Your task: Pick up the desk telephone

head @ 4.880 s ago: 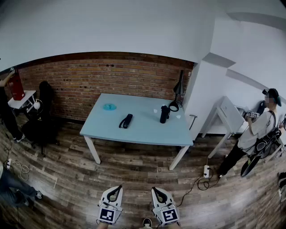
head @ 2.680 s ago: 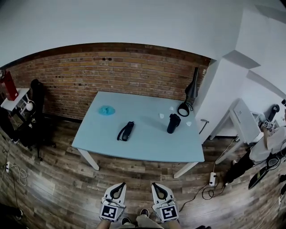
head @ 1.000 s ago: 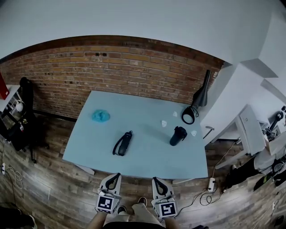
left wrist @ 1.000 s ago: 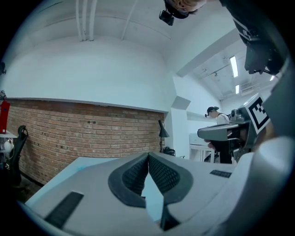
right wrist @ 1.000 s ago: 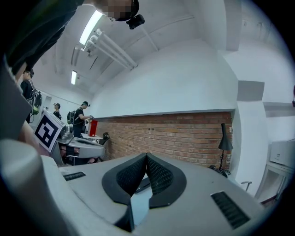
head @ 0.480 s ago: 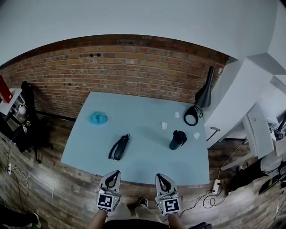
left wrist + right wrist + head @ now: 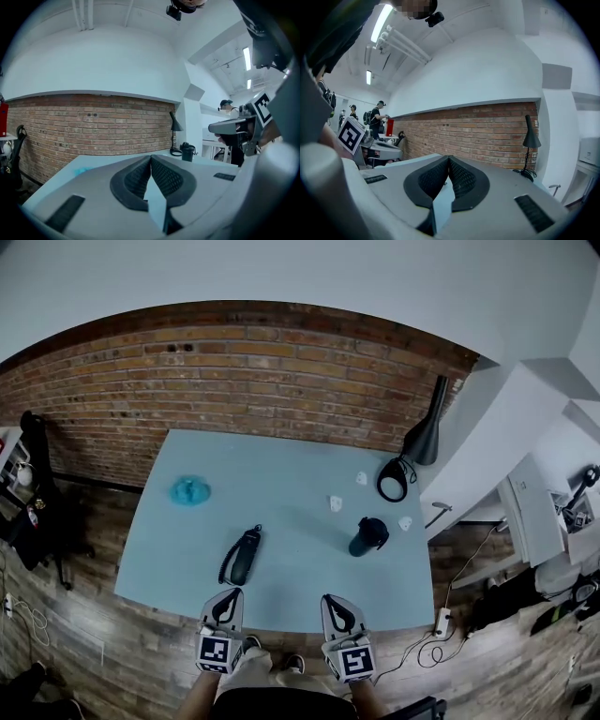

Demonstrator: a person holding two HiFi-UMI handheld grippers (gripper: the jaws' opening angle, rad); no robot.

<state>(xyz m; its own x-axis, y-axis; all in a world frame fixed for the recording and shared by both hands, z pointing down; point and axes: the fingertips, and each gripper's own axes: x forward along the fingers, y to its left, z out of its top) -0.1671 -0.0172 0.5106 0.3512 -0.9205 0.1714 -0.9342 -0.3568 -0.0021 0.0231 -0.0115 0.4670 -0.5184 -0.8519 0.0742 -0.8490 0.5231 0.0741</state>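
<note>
The desk telephone (image 7: pixel 240 557), a black handset with a coiled cord, lies on the light blue table (image 7: pixel 281 465) near its front left. My left gripper (image 7: pixel 232 594) hangs over the table's front edge, just short of the phone and slightly to its right; its jaws (image 7: pixel 151 157) meet at the tips with nothing between them. My right gripper (image 7: pixel 332 599) is level with it further right, also shut and holding nothing (image 7: pixel 449 158). The phone is hidden behind the jaws in both gripper views.
A dark lidded mug (image 7: pixel 367 536) stands right of centre, with small white scraps (image 7: pixel 336 503) nearby. A black desk lamp (image 7: pixel 424 437) sits at the back right corner. A blue object (image 7: pixel 190 490) lies at the left. A brick wall runs behind; a white desk (image 7: pixel 530 512) stands to the right.
The table has drawn closer and both grippers have moved forward from over the floor to the table's front edge. Both jaws stay shut. The phone has not moved on the table.
</note>
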